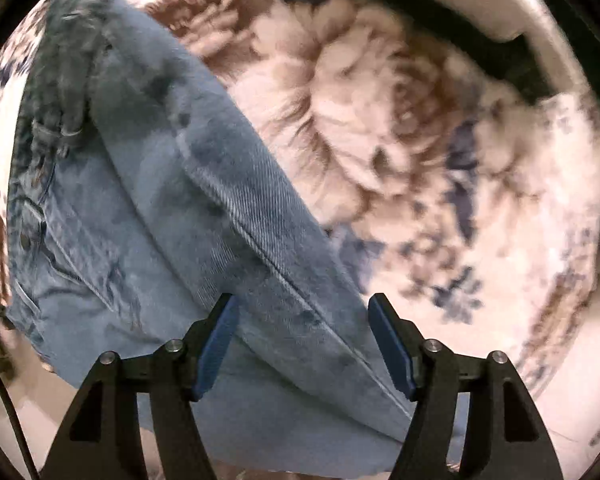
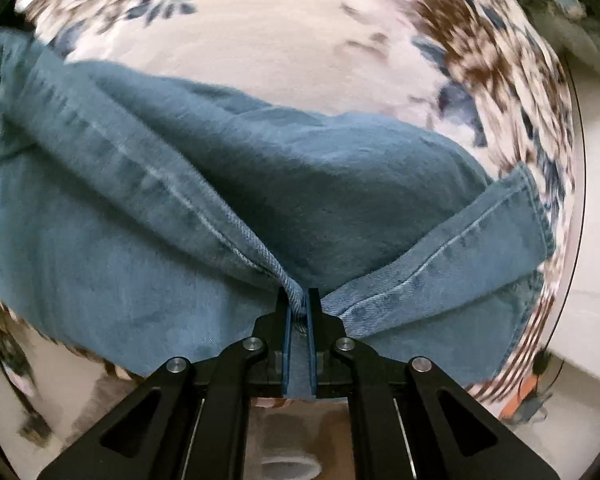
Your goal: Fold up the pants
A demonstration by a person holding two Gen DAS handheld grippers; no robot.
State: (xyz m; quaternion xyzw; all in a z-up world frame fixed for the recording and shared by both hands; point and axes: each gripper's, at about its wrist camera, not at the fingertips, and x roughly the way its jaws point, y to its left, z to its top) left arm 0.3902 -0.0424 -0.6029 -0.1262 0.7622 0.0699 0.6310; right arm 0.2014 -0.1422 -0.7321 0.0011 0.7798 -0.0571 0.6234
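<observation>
No legible text or labels, perhaps only through blur, on jeans [image 1: 148,208]

The black two-finger right gripper [image 2: 299,300] with blue pads is pointing steeply down and is pinching a bunched seam of the blue denim pants [image 2: 228,184], its jaws standing almost together with the cloth pressed between them. The pants are lying spread across a cream cloth with brown and navy floral print [image 2: 284,36]. A hemmed leg end [image 2: 534,204] is lying to the right, and a stitched seam is running up-left from the pinch. The outer edges are appearing blurred.
</observation>
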